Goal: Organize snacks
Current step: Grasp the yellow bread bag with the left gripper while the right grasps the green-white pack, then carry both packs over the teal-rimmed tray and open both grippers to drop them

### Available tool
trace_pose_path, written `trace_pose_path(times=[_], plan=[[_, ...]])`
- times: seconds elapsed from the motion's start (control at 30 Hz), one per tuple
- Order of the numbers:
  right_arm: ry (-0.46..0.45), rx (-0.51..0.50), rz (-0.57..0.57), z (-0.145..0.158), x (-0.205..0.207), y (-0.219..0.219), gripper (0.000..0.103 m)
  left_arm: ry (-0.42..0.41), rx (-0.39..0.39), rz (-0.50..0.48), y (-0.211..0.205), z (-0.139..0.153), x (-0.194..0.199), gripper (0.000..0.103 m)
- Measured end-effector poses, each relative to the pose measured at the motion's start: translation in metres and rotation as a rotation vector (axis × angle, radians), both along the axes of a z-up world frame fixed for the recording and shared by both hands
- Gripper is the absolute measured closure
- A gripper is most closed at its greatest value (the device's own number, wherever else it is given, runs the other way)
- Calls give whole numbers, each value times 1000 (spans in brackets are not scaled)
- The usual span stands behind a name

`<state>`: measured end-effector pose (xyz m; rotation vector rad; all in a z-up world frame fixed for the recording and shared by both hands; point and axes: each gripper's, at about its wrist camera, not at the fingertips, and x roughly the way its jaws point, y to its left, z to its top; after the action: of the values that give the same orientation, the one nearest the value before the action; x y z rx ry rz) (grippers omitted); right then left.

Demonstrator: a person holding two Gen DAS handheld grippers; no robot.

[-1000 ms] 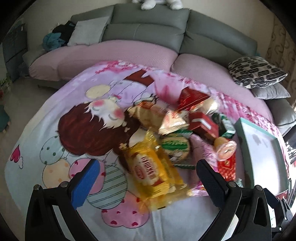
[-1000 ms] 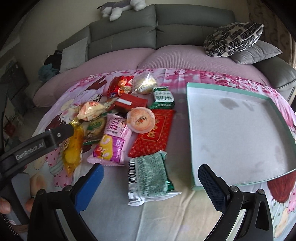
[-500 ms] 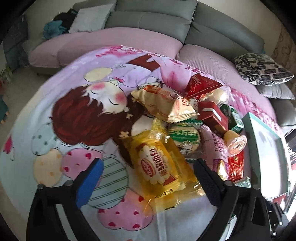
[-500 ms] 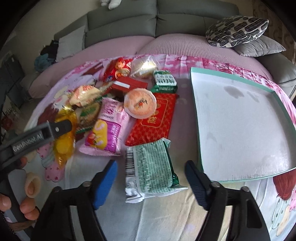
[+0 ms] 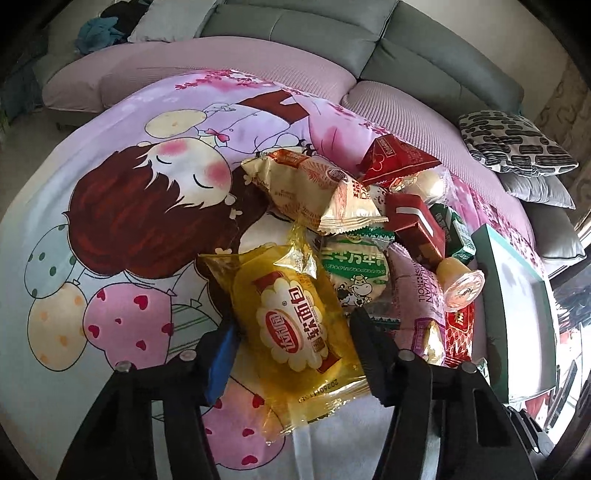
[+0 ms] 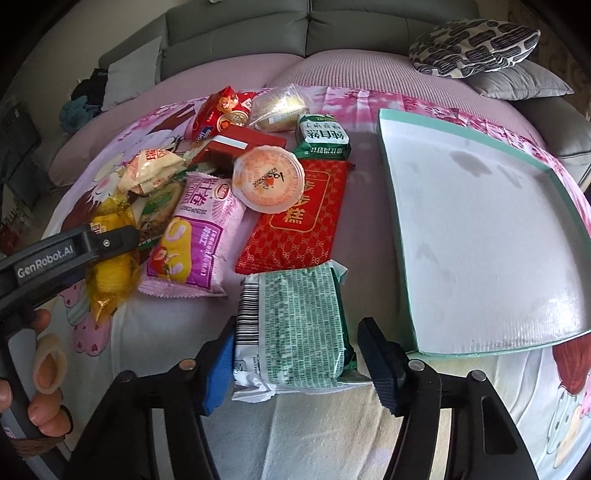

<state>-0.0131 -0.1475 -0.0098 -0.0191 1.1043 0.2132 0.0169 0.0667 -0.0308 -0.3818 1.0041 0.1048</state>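
While both grippers were being lowered over a cartoon-printed blanket, their jaws were closing. The left gripper was seen straddling a yellow bread packet: the blue pad was touching the packet's left edge and the black pad was pressed into its right side, so the packet was caught between them. The right gripper was placed around the near end of a green-and-white wrapped packet, lying label side down with its barcode showing; the blue pad was at the packet's left edge and the black pad just beside its right edge, and firm contact on that side could not be confirmed. Just beyond the green-and-white packet, a red patterned packet was laid flat, with a pink roll-cake packet to its left and a round jelly cup resting across the tops of both. Farther back, a green carton, a small red box, a cream-coloured packet, a red crinkled packet and a clear-wrapped bun were heaped together. To the right of the pile, a shallow teal-edged tray was lying on the blanket with nothing in it. At the far edge, a grey sofa and a black-and-white cushion were visible.
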Motion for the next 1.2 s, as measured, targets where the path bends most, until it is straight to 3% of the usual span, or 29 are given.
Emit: trace_pose_path(times=[0.33, 0.93, 1.2], plan=[[-28, 45, -38, 10, 0, -9, 48, -19, -12, 4, 3, 6, -3, 59], [-157, 145, -79, 47, -9, -23, 48, -110, 10, 45, 9, 43, -18, 61], [-211, 152, -141, 70, 0, -41, 48, -130, -7, 9, -5, 65, -6, 61]])
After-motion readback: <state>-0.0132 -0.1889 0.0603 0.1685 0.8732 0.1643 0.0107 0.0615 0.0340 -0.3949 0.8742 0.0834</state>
